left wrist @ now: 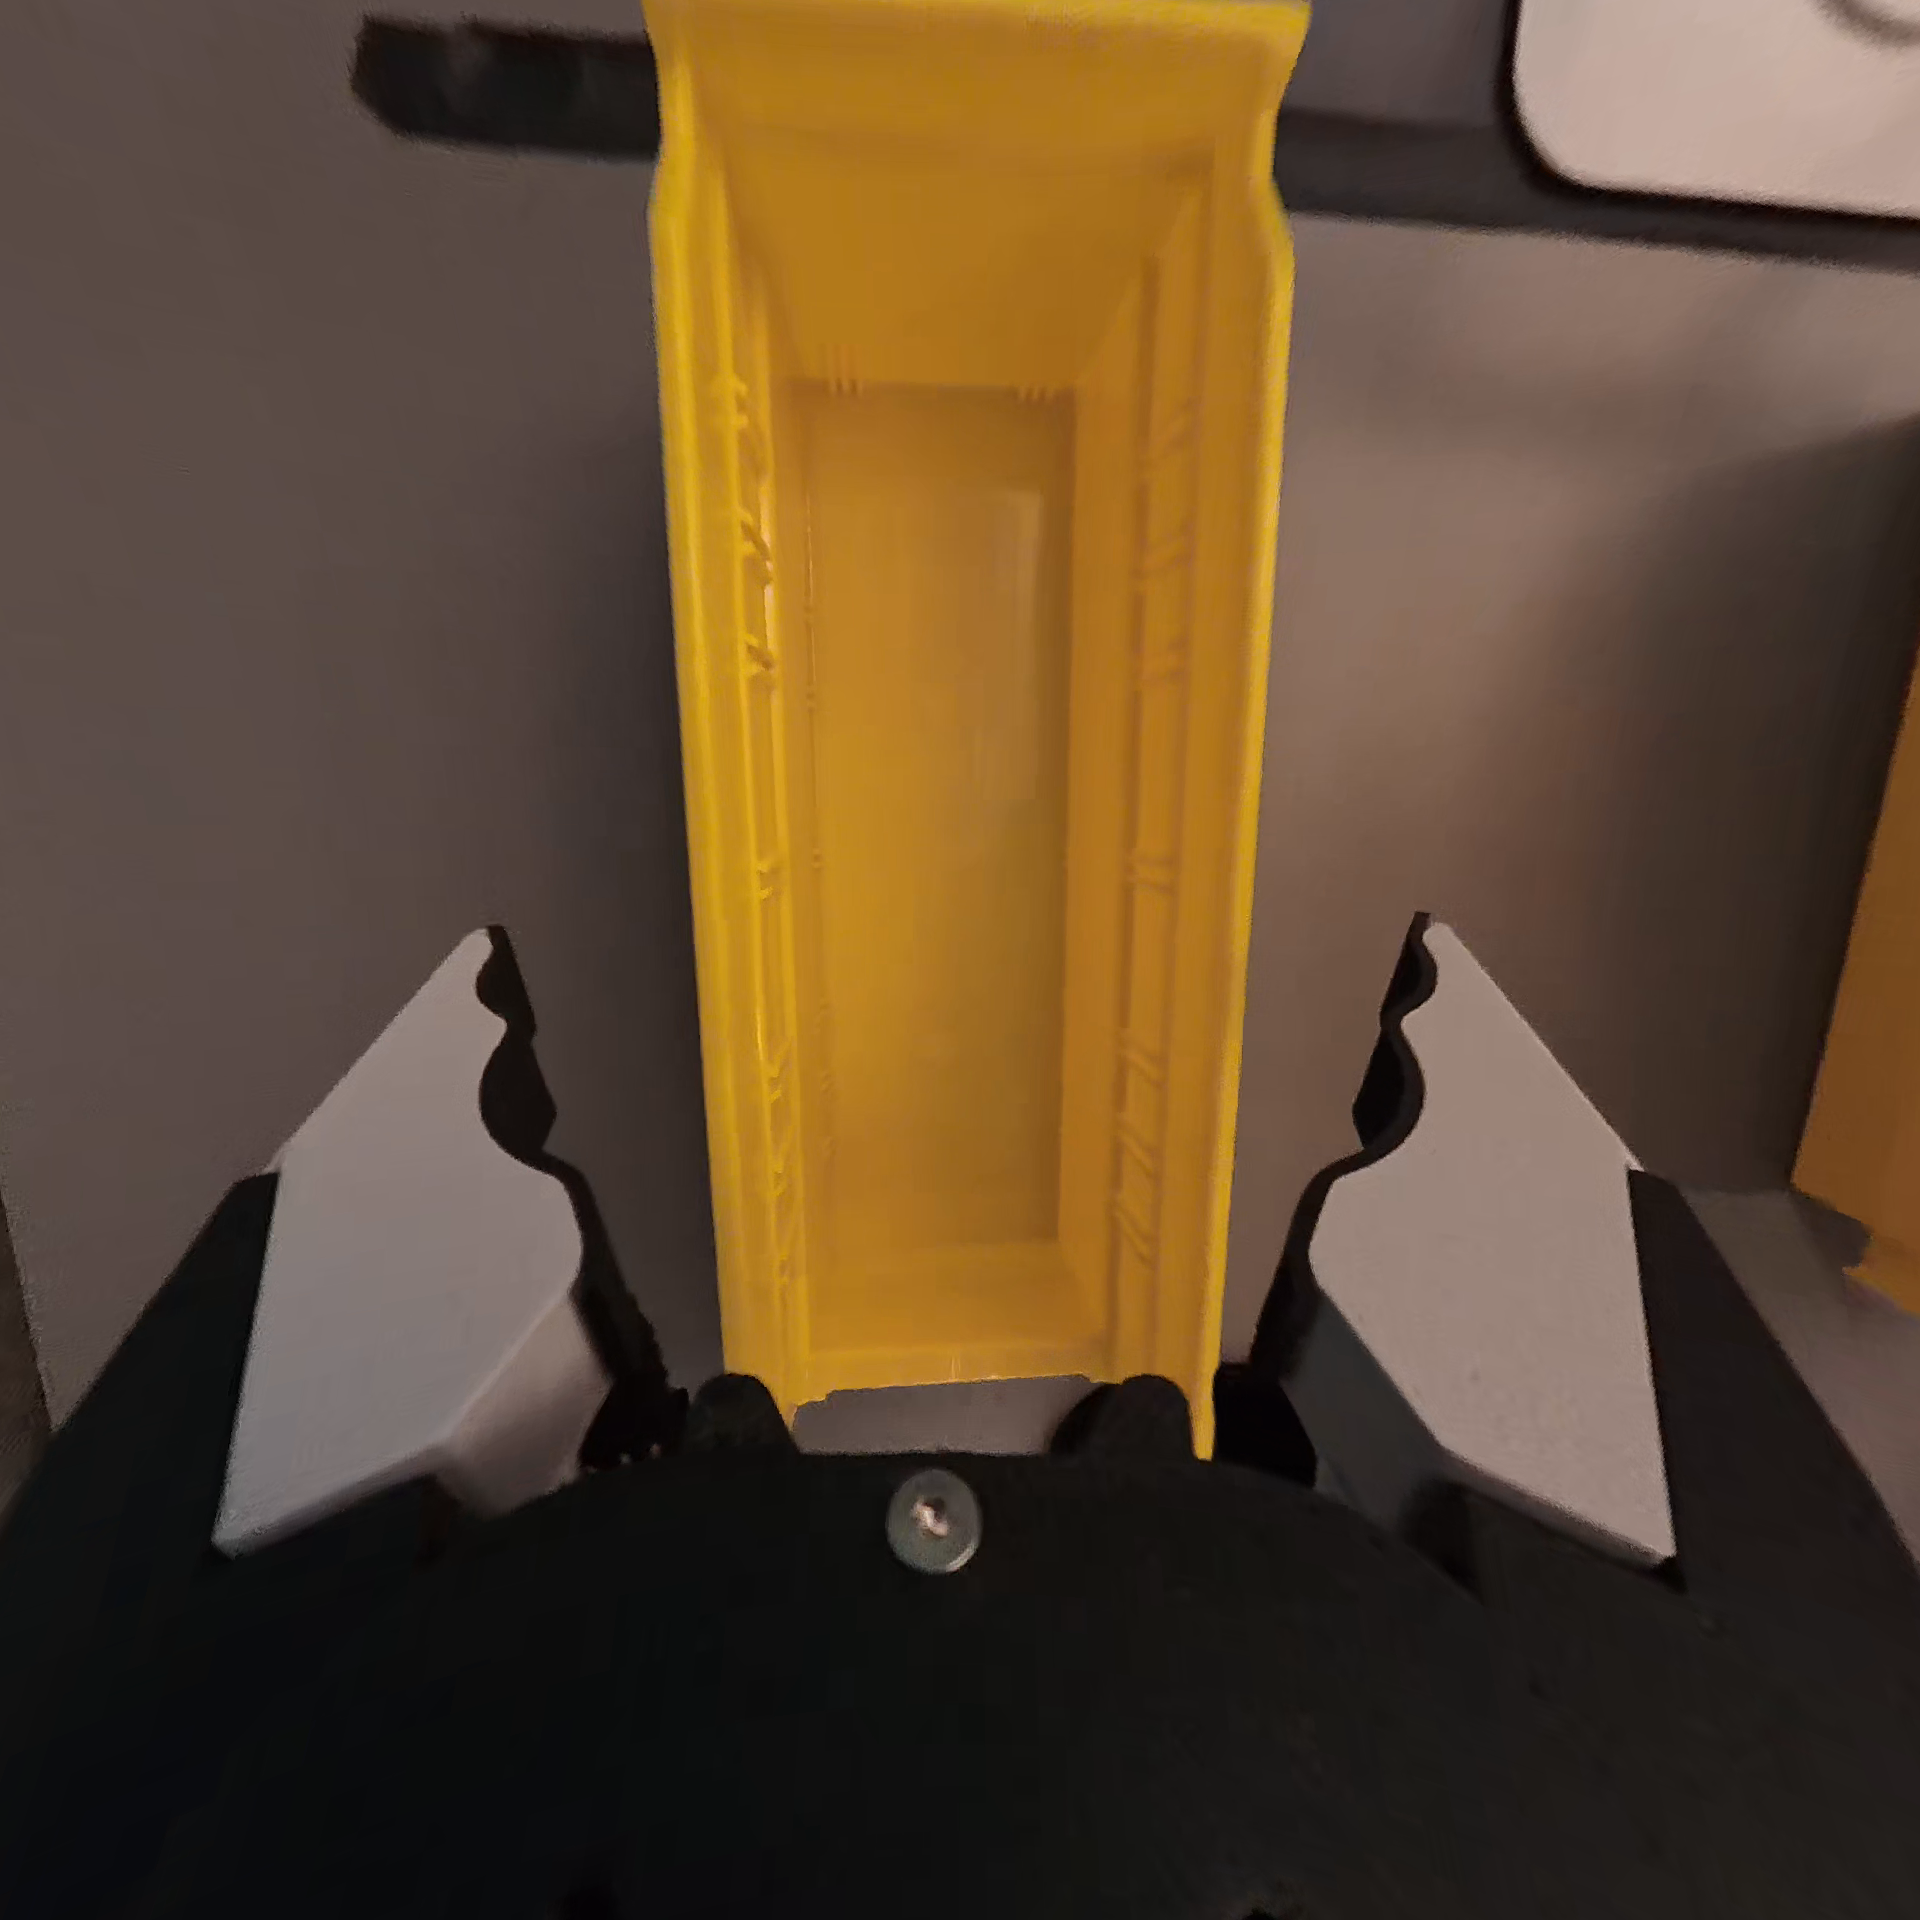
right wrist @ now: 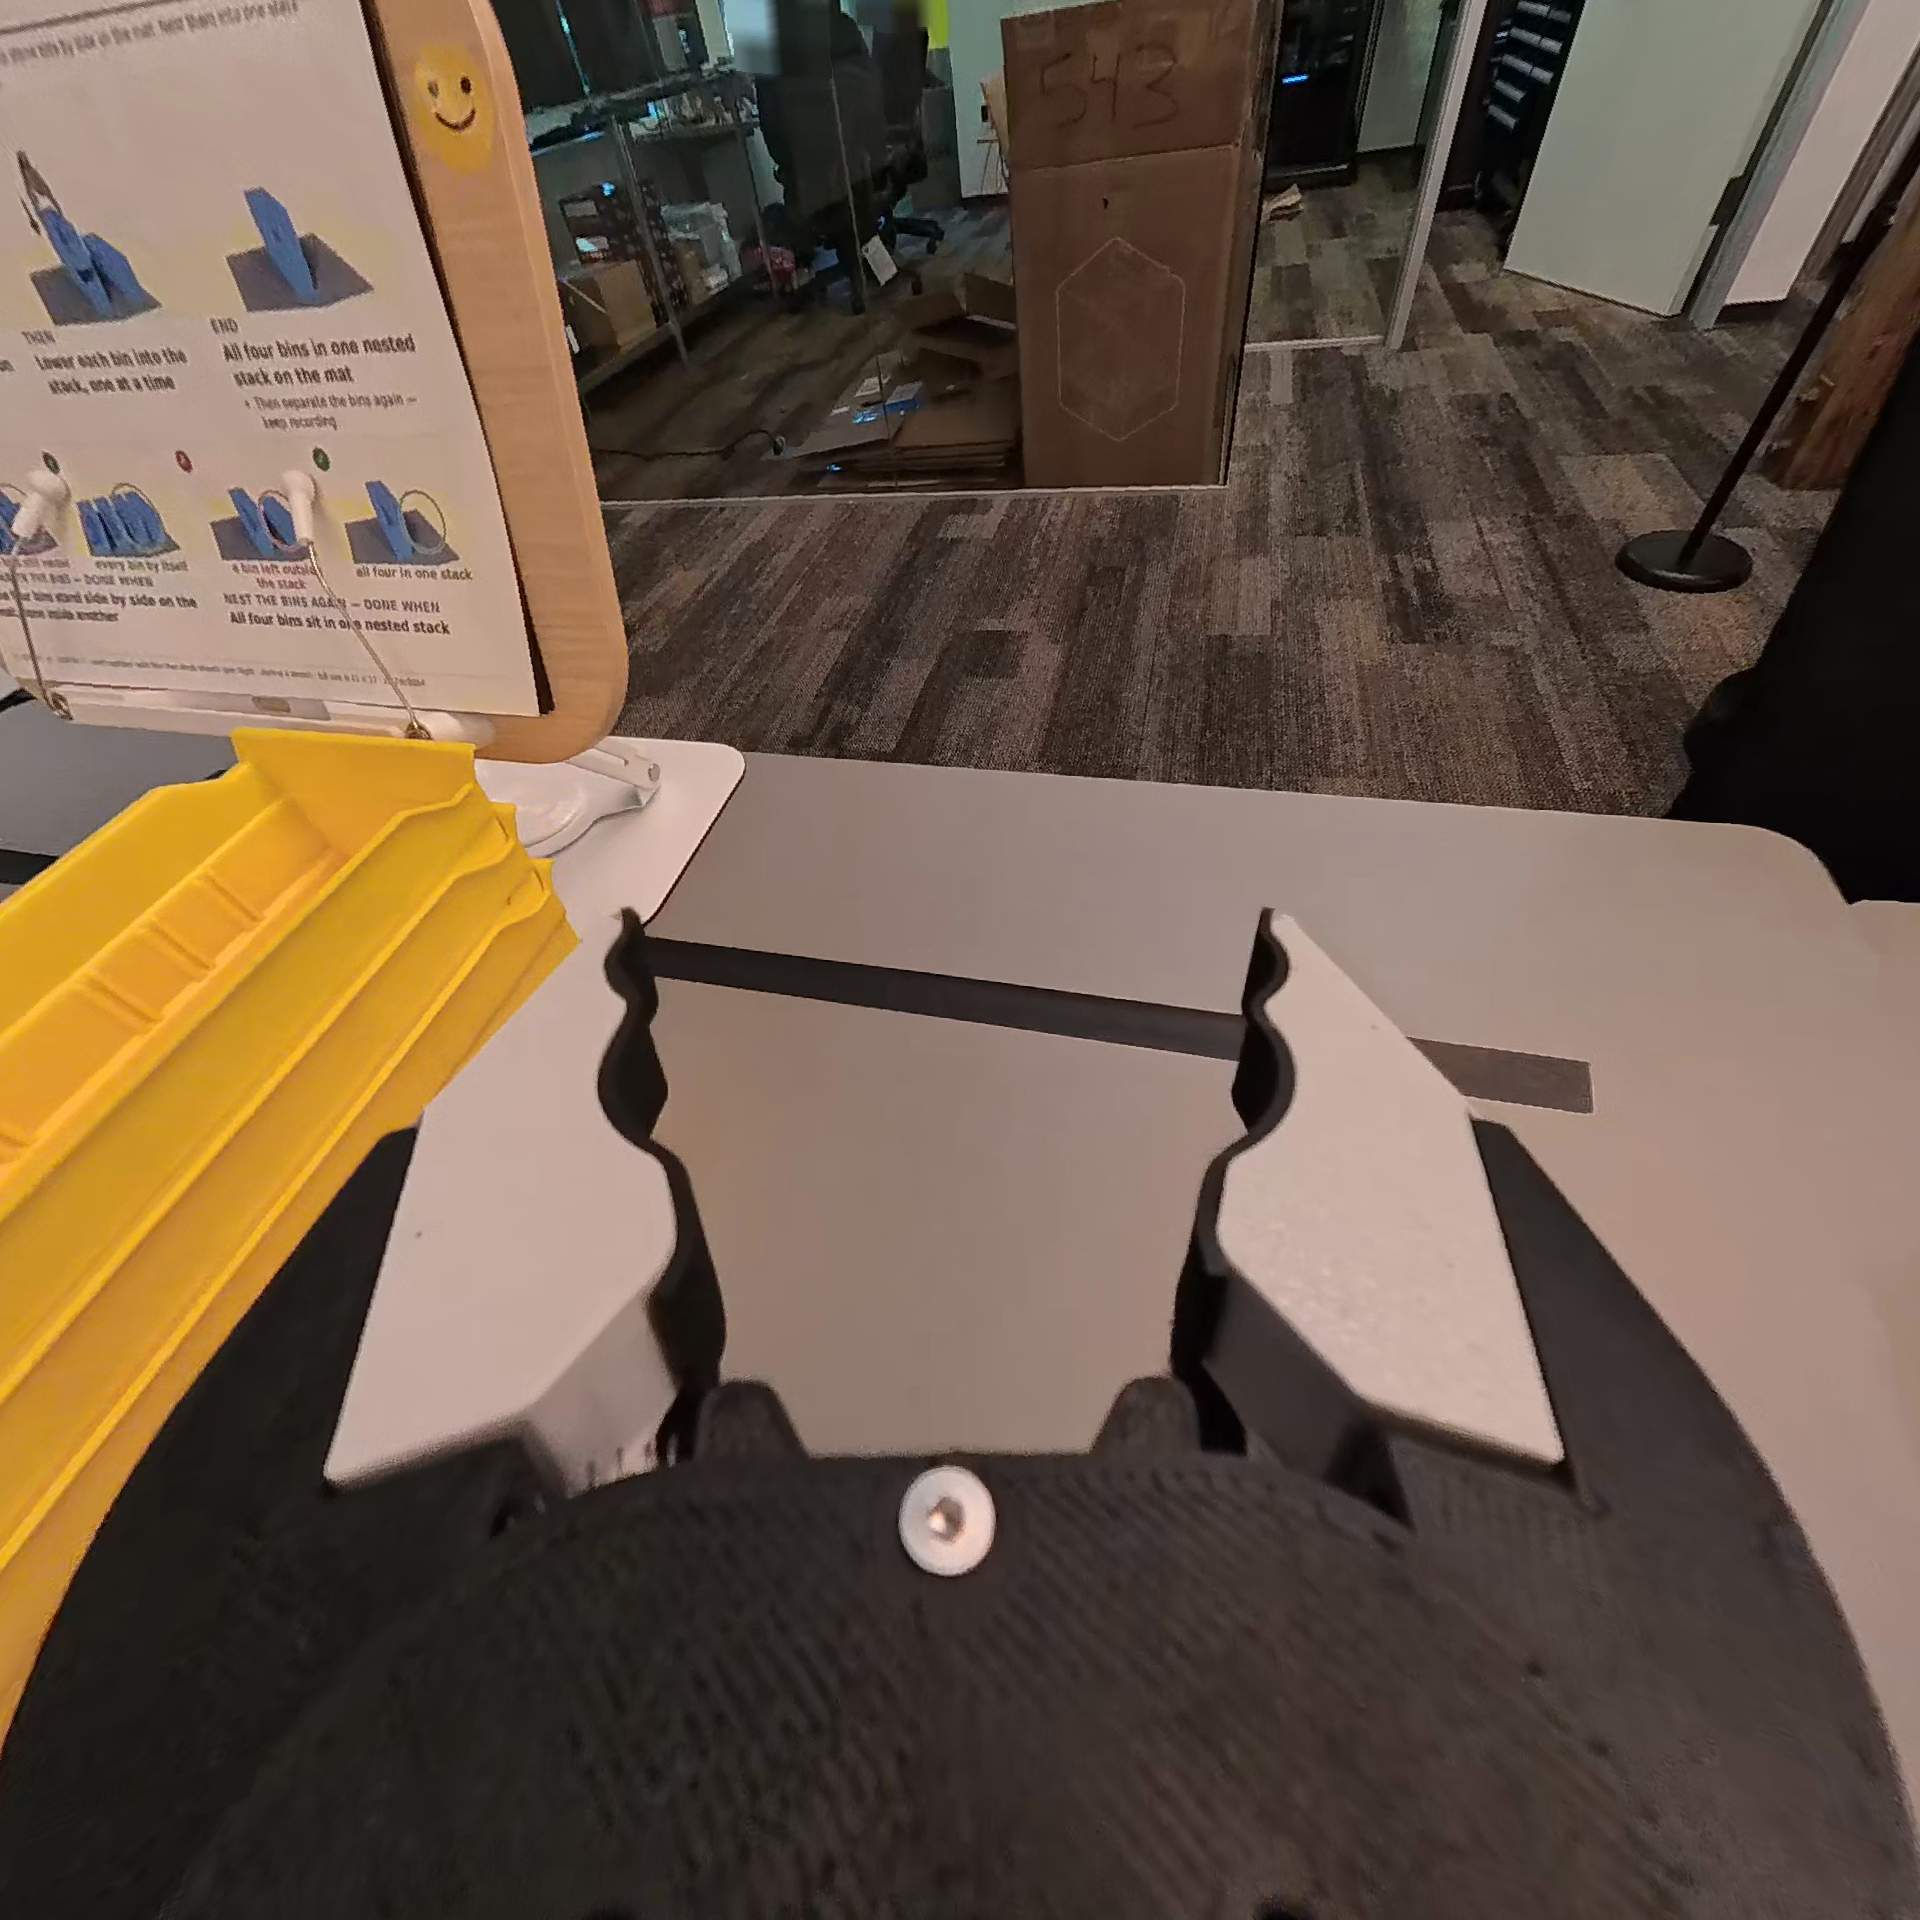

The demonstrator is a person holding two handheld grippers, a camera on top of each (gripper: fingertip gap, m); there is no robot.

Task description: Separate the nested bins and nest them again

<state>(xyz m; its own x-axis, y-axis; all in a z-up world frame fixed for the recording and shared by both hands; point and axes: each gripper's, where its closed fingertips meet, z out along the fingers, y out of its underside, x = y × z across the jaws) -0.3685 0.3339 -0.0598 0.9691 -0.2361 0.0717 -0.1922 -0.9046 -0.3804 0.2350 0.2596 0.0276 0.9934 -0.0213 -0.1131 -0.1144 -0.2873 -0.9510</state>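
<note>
Left gripper [left wrist: 961, 935] is spread wide, nothing gripped; a single yellow bin [left wrist: 966, 727] lies lengthwise between the fingers [left wrist: 416, 1195], open side up, grey mat [left wrist: 312, 623] showing either side, so neither pad presses on it; likely a bin set apart from the stack. Right gripper [right wrist: 945, 935] is likewise parted over bare mat, holding nothing; the stack of nested yellow bins [right wrist: 208, 1039] lies to its left, outside the jaws, beside the instruction sheet [right wrist: 208, 364], probably awaiting the next separation.

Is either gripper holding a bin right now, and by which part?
Neither. The left gripper straddles a yellow bin with clear gaps beside both fingers. The right gripper is open over bare table.
</note>
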